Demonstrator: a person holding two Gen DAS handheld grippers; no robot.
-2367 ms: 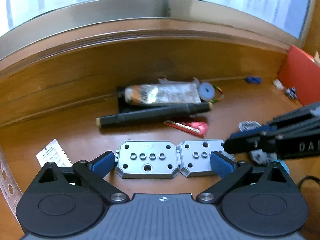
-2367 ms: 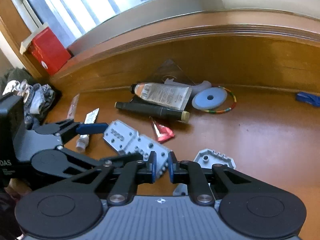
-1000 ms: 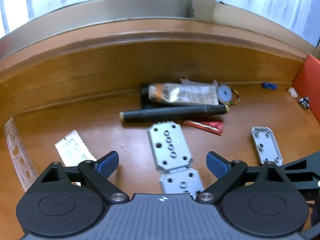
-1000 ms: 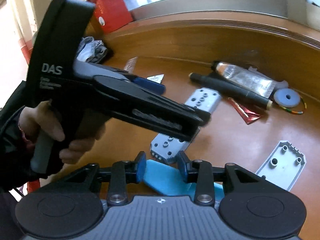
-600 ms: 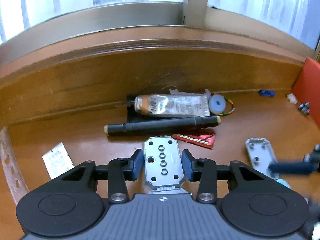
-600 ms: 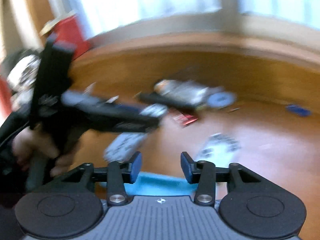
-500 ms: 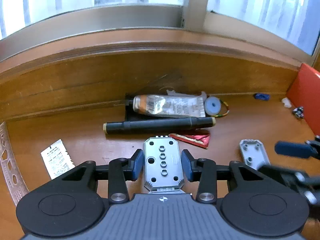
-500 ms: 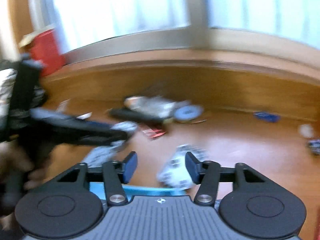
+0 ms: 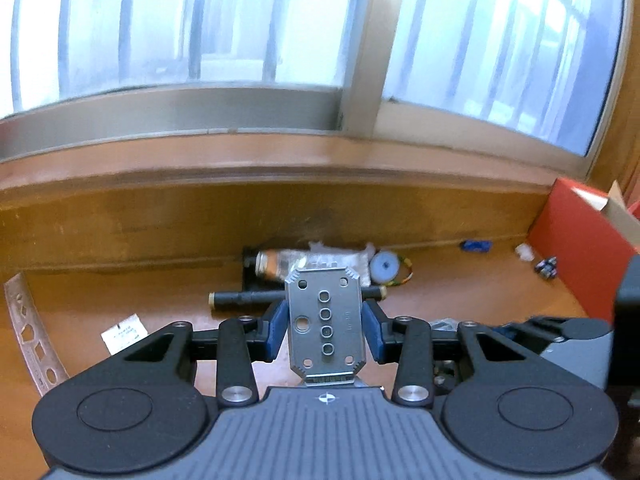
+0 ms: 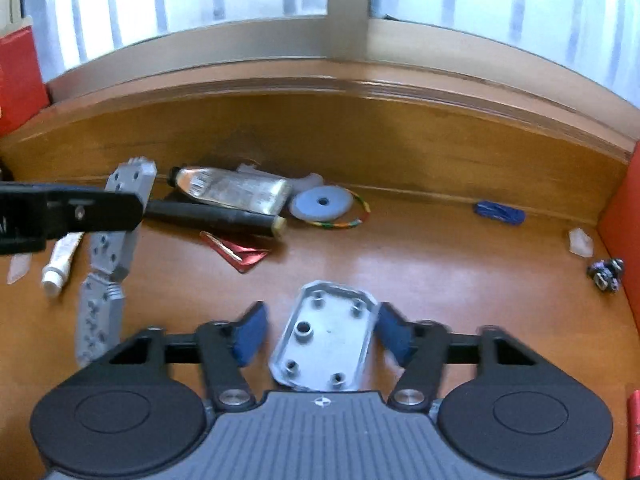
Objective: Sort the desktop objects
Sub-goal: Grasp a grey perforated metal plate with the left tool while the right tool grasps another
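The left gripper (image 9: 325, 330) now has its jaws clamped on a grey metal plate (image 9: 325, 320), lifted off the worktop (image 10: 440, 264) at frame centre — half a second ago it lay flat there. The right gripper (image 10: 318, 330) hangs with jaws open around a second plate (image 10: 326, 344), low centre, lying flat. One plate seems bound for sorting. No writing is legible — the tube (image 10: 232, 188) label blurs.

Left gripper (image 9: 325, 330) raised off the desk, pads clamped on a metal plate (image 9: 325, 320); right gripper (image 10: 320, 330) low, jaws spread wide, nothing gripped.
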